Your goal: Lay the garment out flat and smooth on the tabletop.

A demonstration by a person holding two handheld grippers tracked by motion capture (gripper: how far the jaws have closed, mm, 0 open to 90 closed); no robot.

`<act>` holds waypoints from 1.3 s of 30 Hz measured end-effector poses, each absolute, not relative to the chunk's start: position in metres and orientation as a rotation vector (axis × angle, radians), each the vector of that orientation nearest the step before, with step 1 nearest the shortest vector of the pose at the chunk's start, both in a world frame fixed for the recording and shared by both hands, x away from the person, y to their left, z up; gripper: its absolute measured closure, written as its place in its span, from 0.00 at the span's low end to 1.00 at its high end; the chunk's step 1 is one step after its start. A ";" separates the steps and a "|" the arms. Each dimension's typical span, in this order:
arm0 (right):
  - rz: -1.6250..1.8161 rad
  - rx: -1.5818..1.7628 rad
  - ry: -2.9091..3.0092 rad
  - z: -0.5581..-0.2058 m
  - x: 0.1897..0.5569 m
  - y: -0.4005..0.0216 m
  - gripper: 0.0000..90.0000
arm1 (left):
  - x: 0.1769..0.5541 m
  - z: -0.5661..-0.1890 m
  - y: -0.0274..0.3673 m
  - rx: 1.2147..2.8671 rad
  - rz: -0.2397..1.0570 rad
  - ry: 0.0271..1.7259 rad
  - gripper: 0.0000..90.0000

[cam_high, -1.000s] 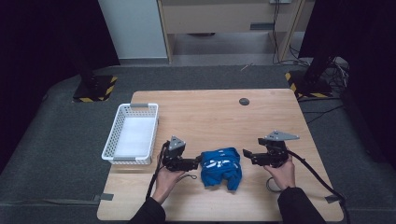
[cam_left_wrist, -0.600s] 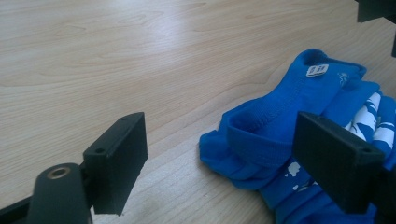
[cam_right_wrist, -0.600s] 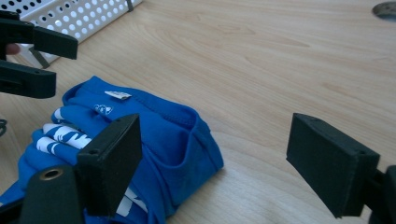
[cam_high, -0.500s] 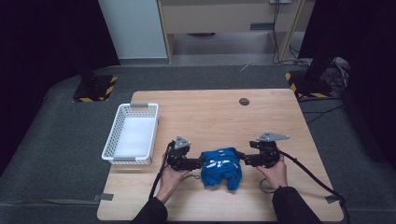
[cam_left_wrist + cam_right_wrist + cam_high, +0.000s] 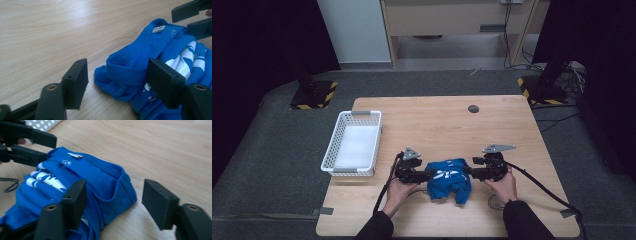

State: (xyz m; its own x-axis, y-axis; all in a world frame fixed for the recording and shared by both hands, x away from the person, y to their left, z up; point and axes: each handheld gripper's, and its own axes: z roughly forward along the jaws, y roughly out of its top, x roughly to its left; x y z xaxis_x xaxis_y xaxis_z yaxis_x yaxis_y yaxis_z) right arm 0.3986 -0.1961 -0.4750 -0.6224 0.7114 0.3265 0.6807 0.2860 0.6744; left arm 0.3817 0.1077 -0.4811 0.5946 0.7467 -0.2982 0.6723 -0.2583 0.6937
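On the wooden table [image 5: 512, 130], both claws, jaws apart but closing, have moved in against the blue shirt [image 5: 448, 176].

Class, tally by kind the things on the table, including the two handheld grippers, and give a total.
Blue garment: 1
White basket: 1
Grippers: 2, left gripper and right gripper
Dark round disc: 1
Total: 5

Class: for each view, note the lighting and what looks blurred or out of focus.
High view: lit wooden table, dark surroundings, slightly soft. Left gripper view: crumpled blue printed garment fairly sharp, near black jaws soft. Right gripper view: even light, jaws and far tabletop blurred.
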 end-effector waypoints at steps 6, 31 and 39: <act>1.298 1.390 2.542 -0.481 0.401 -0.196 0.62 | 0.384 -0.487 0.108 1.995 0.065 1.137 0.53; 1.230 1.341 2.544 -0.474 0.398 -0.191 0.93 | 0.380 -0.483 0.102 2.025 0.081 1.114 0.92; 1.305 1.259 2.462 -0.442 0.387 -0.195 0.93 | 0.370 -0.446 0.108 1.952 0.178 1.043 0.92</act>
State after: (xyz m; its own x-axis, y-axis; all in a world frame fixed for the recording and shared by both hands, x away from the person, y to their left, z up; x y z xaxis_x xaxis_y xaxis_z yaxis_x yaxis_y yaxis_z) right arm 0.3872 -0.1945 -0.4417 -0.6582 0.6976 0.2832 0.6258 0.2979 0.7208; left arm 0.3701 0.1080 -0.4461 0.6357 0.7265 -0.2608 0.5988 -0.2509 0.7606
